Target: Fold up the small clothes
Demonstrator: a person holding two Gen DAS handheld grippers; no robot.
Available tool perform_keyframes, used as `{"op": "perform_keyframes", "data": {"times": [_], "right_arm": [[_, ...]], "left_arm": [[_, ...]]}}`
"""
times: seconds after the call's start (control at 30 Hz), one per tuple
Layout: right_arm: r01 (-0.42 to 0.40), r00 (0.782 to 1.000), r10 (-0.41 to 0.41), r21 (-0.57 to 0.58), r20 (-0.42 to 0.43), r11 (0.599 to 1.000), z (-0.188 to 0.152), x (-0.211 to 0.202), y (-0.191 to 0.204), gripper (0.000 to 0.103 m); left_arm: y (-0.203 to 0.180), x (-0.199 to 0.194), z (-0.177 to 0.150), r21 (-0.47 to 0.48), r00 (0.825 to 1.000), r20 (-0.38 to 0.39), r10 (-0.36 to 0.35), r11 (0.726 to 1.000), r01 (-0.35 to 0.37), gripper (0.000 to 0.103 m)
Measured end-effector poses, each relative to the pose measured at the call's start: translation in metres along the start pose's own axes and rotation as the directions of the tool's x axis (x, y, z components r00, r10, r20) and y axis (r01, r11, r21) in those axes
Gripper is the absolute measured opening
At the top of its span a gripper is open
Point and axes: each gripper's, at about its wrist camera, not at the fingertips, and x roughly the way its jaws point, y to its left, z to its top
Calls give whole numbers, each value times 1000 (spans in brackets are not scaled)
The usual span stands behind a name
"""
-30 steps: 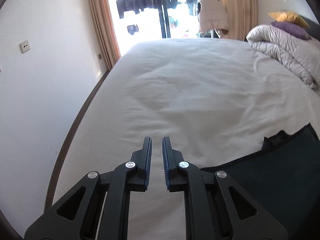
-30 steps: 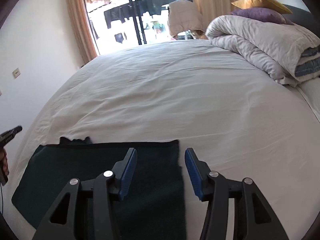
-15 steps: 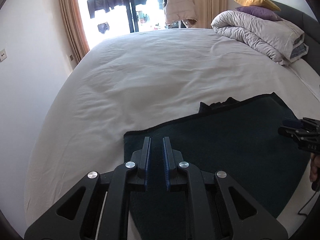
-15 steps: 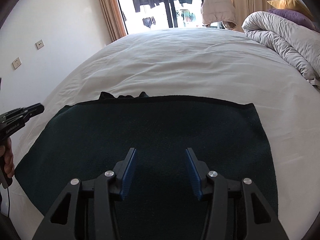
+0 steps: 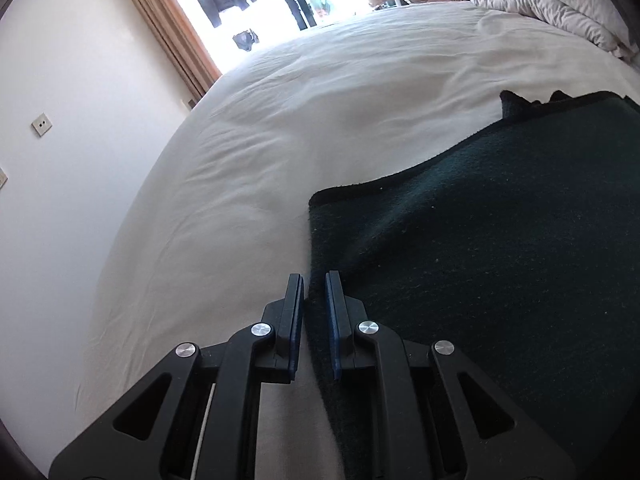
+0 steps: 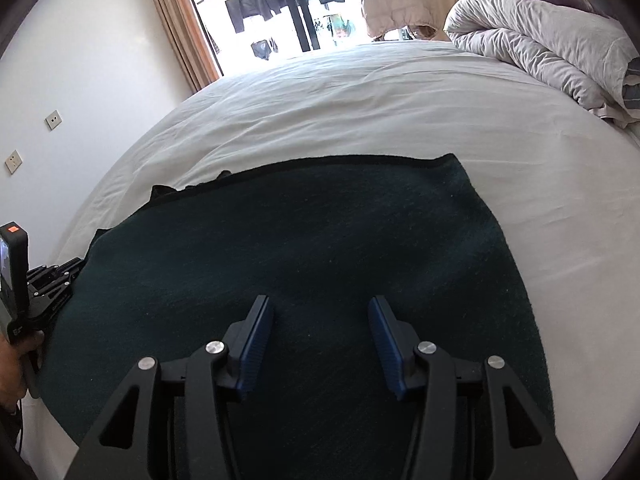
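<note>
1. One dark green garment (image 6: 304, 264) lies spread flat on the white bed sheet (image 6: 360, 112), near my edge of the bed. I judge it is laid out like this so that I can take its sides and fold it.
2. My left gripper (image 5: 314, 280) is clenched with nothing between its pads, and its tips hang right over the garment's left edge, the corner lying towards 12 o'clock from them. I judge it is lined up for a pinch there.
3. My right gripper (image 6: 320, 320) stands released, half open and empty, over the middle of the cloth.
4. Half a second ago my left gripper hung over the cloth inside that corner; now it sits at the edge, and the garment fills more of both views.
5. At 2 o'clock a rolled duvet (image 6: 540, 40) sits well apart, the window (image 6: 288, 8) at 12.
</note>
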Motion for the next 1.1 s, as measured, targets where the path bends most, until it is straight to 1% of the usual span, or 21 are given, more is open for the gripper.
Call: {"op": "perform_keyframes", "data": {"times": [0.1, 0.13, 0.17, 0.2, 0.23, 0.27, 0.3, 0.37, 0.43, 0.5, 0.53, 0.57, 0.6, 0.63, 0.67, 0.73, 0.8, 0.87, 0.97, 1.03, 1.1], "right_arm": [[6, 1000, -6, 4, -4, 1000, 2, -7, 0, 52], [1, 1000, -1, 15, 12, 1000, 2, -14, -1, 52], [-20, 999, 19, 26, 45, 999, 2, -24, -3, 52], [-39, 996, 36, 36, 80, 999, 3, -33, -6, 53], [-53, 994, 47, 54, 102, 997, 5, -39, -10, 52], [-73, 991, 63, 85, 116, 994, 8, -43, -14, 52], [-104, 989, 90, 115, 121, 988, 12, -44, -18, 53], [-155, 985, 142, 143, 99, 977, 18, -36, -19, 53], [-193, 980, 183, 161, 75, 968, 23, -23, -16, 53], [-221, 975, 219, 194, 36, 956, 23, -5, -19, 52], [-195, 980, 200, 223, 3, 955, 22, 5, -25, 53], [-169, 983, 181, 247, -28, 954, 21, 14, -31, 46], [-177, 981, 190, 253, -31, 951, 20, 18, -36, 39], [-176, 981, 190, 254, -29, 951, 20, 17, -40, 35], [-170, 982, 185, 258, -34, 951, 20, 16, -43, 33], [-161, 984, 174, 246, -31, 956, 18, 13, -47, 33], [-148, 987, 158, 243, -25, 959, 10, 13, -52, 15], [-129, 990, 138, 266, -15, 955, -1, 10, -60, 0], [-133, 989, 147, 297, -24, 946, -17, 1, -75, 0], [-99, 993, 113, 244, -42, 965, -23, -7, -73, 0], [-87, 993, 103, 228, -59, 970, -28, -11, -74, 0]], "left_arm": [[2, -3, 3, 25, 1000, 11, 13, 1000, -13, 13], [3, -7, 5, 23, 1000, 18, 16, 1000, -17, 14], [6, -13, 7, 15, 998, 35, 43, 999, -43, 14], [8, -20, 10, 6, 993, 53, 105, 994, -106, 14], [11, -31, 14, -17, 988, 85, 132, 991, -131, 14], [12, -41, 18, -39, 986, 108, 125, 992, -122, 14], [9, -53, 25, -50, 986, 130, 104, 994, -98, 14], [-11, -75, 39, -24, 985, 171, 38, 999, -35, 14], [-37, -86, 52, 4, 981, 184, -55, 998, 56, 14], [-57, -73, 60, 0, 982, 133, -133, 991, 134, 14], [-66, -57, 58, 7, 987, 96, -128, 992, 128, 14], [-75, -39, 54, 26, 993, 52, -107, 994, 106, 14], [-79, -19, 47, 38, 995, -4, -104, 994, 104, 14], [-78, -4, 39, 23, 993, -23, -119, 993, 120, 14], [-73, -3, 36, -7, 990, 0, -142, 990, 142, 14], [-68, -3, 36, -25, 989, 12, -148, 989, 148, 15], [-70, -1, 34, -20, 989, 12, -148, 989, 148, 14], [-70, -8, 29, -12, 989, 20, -149, 989, 150, 14], [-68, -15, 19, 15, 988, 31, -154, 988, 154, 14], [-68, -23, 11, 38, 988, 43, -149, 988, 148, 14], [-72, -30, 1, 62, 989, 47, -139, 989, 136, 14]]}}
